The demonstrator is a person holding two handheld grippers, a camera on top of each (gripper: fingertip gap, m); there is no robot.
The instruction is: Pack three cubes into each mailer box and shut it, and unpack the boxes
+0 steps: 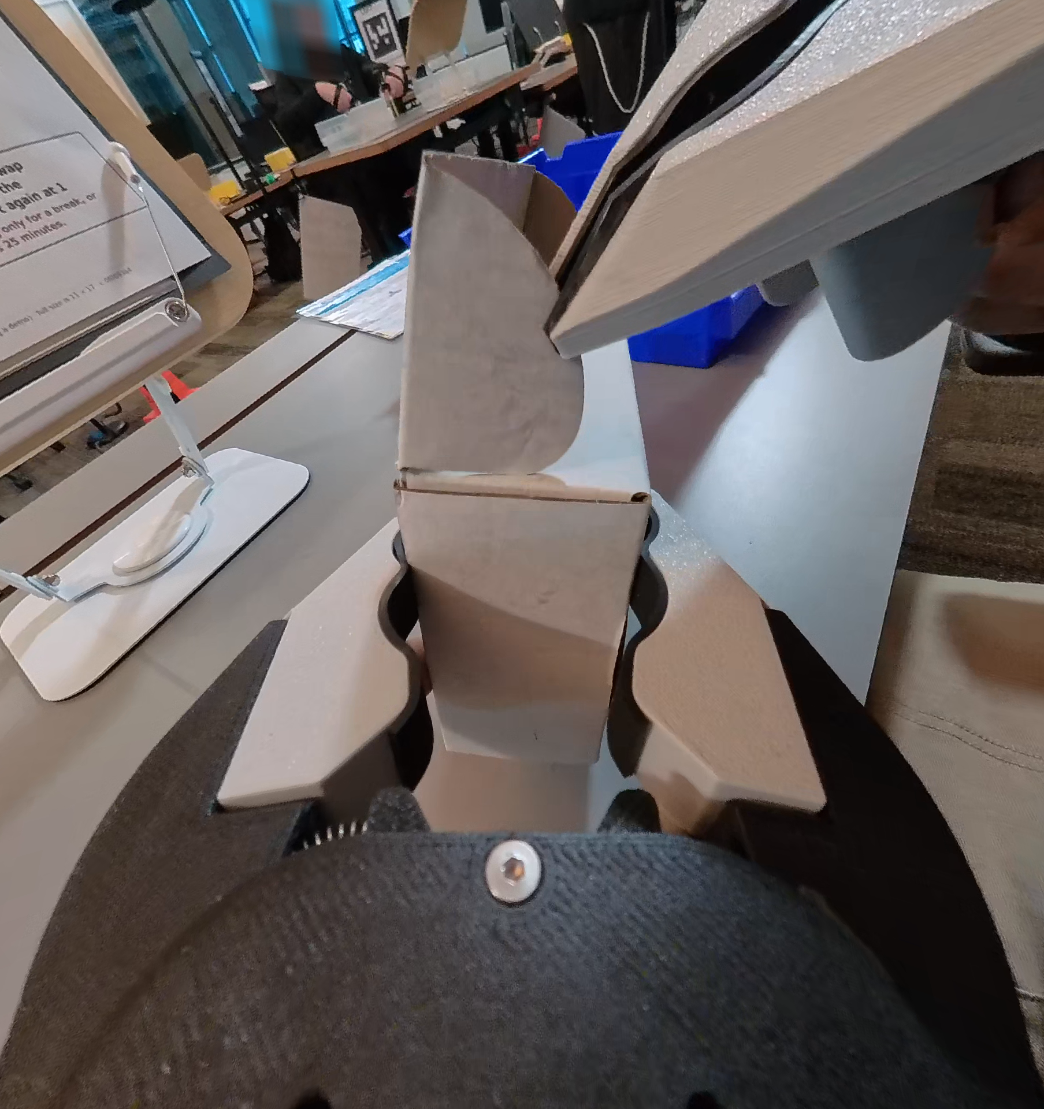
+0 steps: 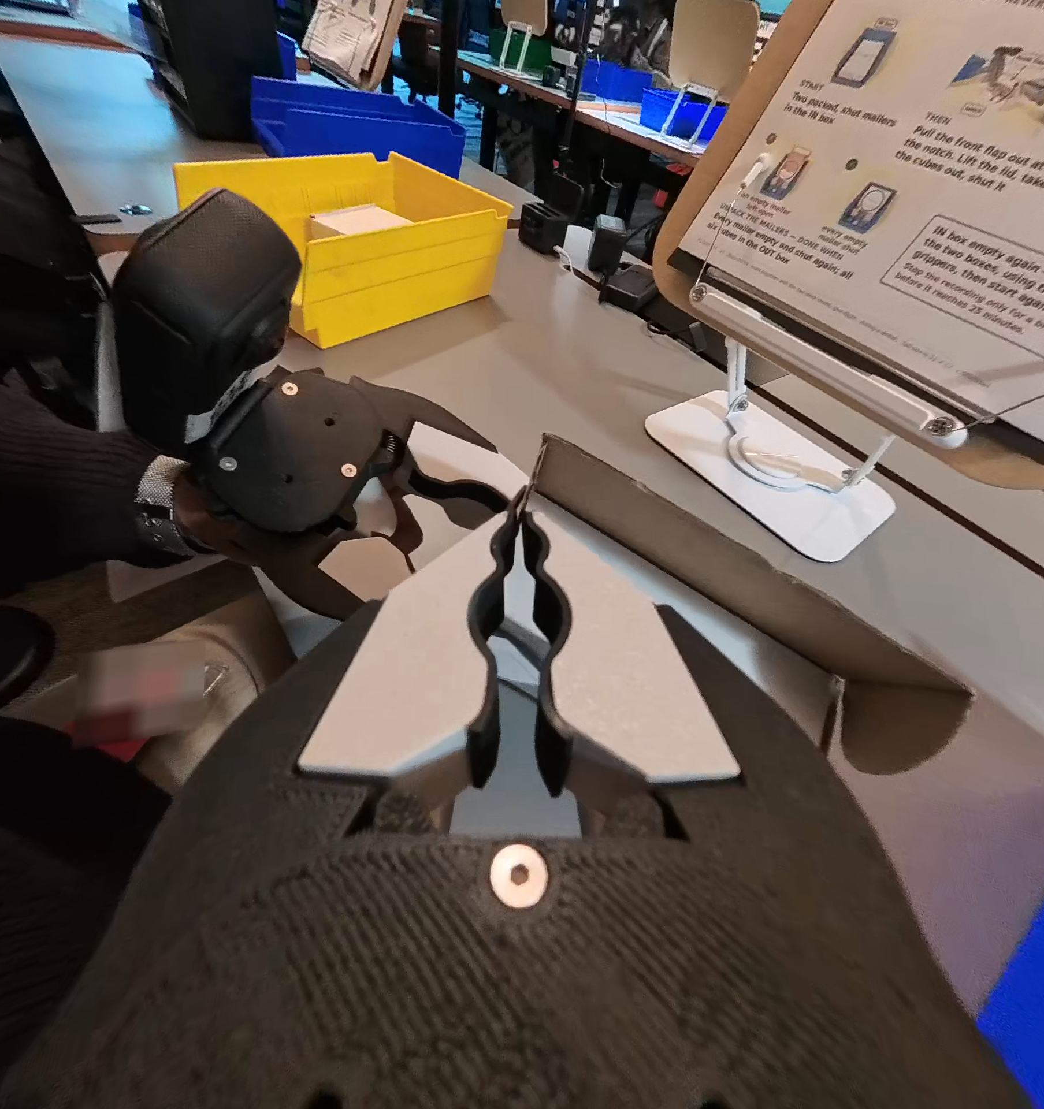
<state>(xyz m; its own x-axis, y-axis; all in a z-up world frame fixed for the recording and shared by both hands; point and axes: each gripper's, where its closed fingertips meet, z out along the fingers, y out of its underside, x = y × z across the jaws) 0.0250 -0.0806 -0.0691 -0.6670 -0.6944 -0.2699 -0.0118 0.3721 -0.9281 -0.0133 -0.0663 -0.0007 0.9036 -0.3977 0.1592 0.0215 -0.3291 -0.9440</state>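
Gripping mailer box (image 1: 519,630) end between left gripper (image 1: 522,600) fingers, right gripper (image 2: 519,516) fingers pinching its lid edge

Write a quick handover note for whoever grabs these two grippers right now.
Left gripper: shut on the mailer box, clamping its body from both sides.
Right gripper: shut on the lid, pinching its edge and holding it raised.
Yellow bin holds one white block-like item; I cannot tell what it is. A blue bin sits behind it.
Done: this box is open.
Left: the box interior is hidden, so check for cubes before going on.
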